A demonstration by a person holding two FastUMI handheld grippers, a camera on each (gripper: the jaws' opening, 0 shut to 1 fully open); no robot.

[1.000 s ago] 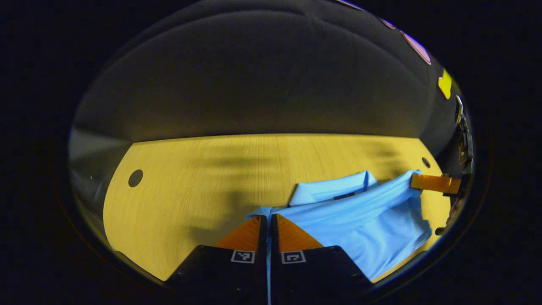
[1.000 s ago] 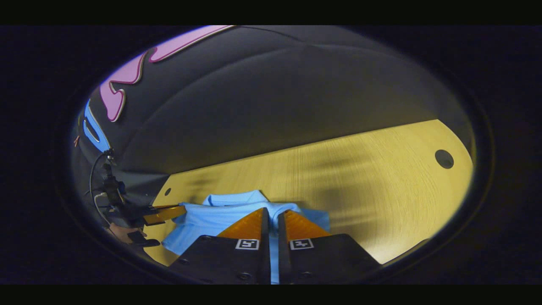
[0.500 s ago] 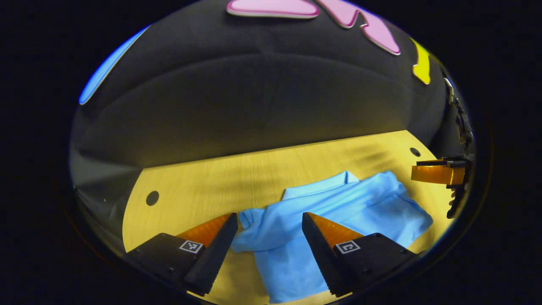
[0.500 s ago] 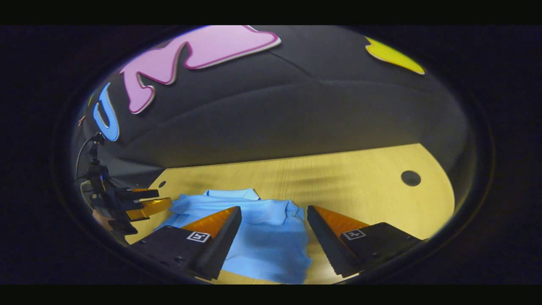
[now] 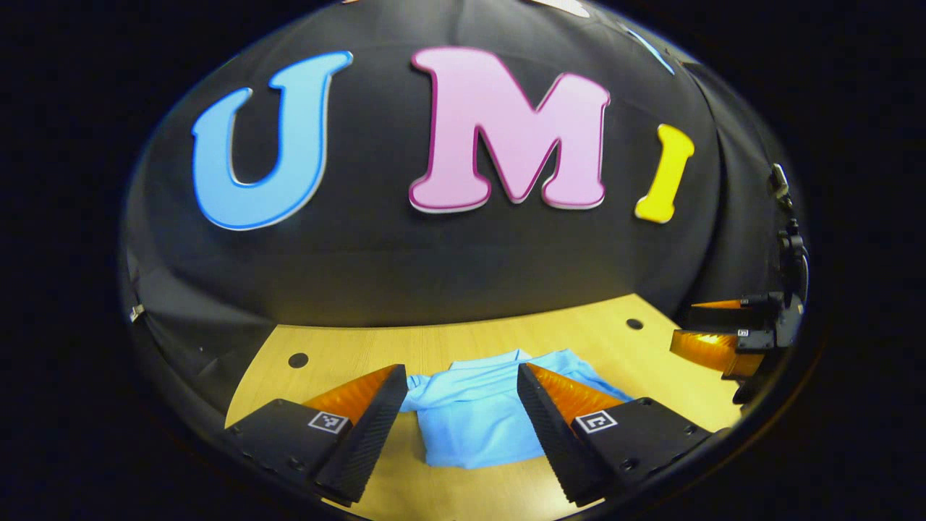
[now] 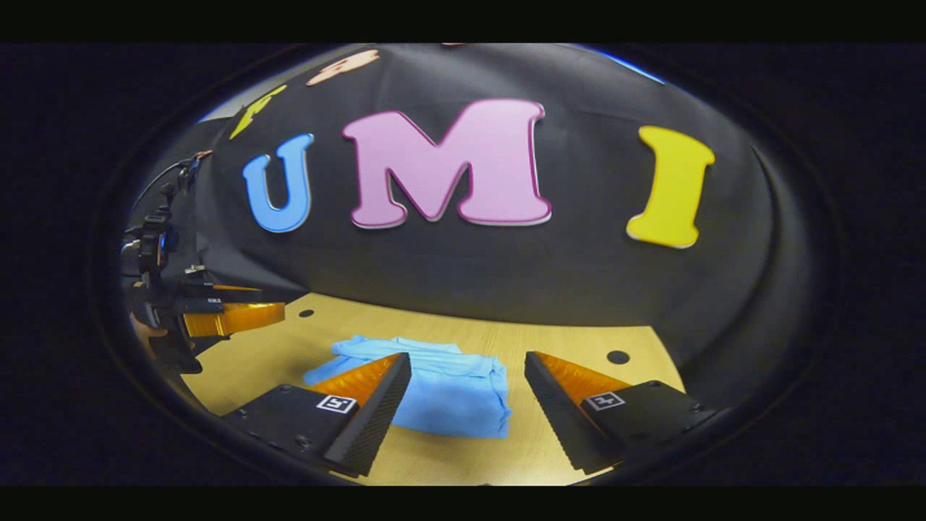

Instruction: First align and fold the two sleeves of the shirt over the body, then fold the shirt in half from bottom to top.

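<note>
While both the left gripper (image 5: 457, 401) and right gripper (image 6: 466, 391) hover empty with jaws wide, the folded shirt (image 6: 441, 394) lies on the table (image 5: 463, 344) just ahead between them, about equally near each.

Light-blue shirt (image 5: 474, 427) folded on table (image 5: 463, 346)

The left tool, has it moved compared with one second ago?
Yes. The left tool has opened, let go of the shirt and pulled back and up: the table hole sits lower and the shirt looks smaller.
</note>
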